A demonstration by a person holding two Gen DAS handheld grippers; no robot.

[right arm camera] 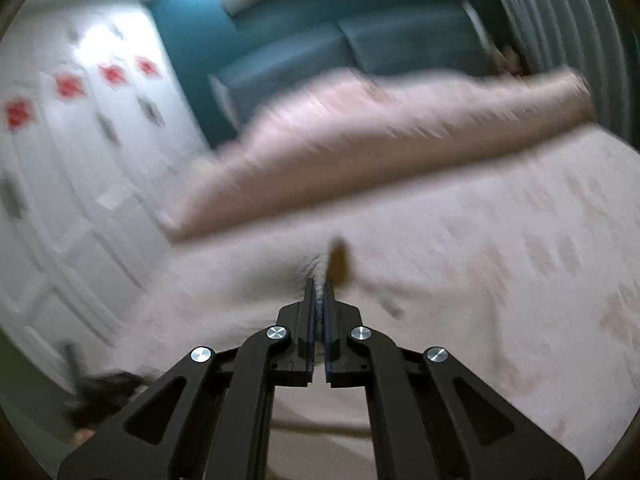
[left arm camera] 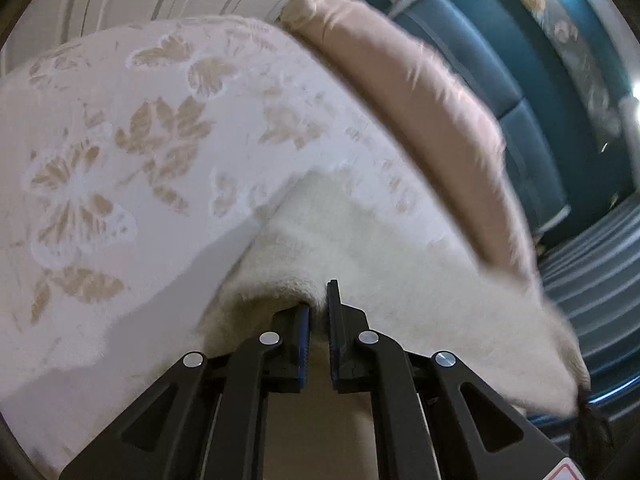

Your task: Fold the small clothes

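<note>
The left gripper (left arm camera: pixel 319 300) pinches a fold of the fluffy cream-white garment (left arm camera: pixel 400 280) between its closed jaws. The right gripper (right arm camera: pixel 319 292) is likewise clamped on the same fuzzy fabric (right arm camera: pixel 240 304) (this view is badly blurred). Beyond the jaws spreads a white bedspread with beige flowers (left arm camera: pixel 140 128), then a rolled pink blanket (left arm camera: pixel 420 92), then a teal sofa (right arm camera: pixel 340 48).

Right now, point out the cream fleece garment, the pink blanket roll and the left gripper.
cream fleece garment (left arm camera: pixel 360 240), left wrist view, fluffy middle.
pink blanket roll (right arm camera: pixel 360 132), right wrist view, its side.
left gripper (left arm camera: pixel 319 304), left wrist view, between fingertips.
</note>
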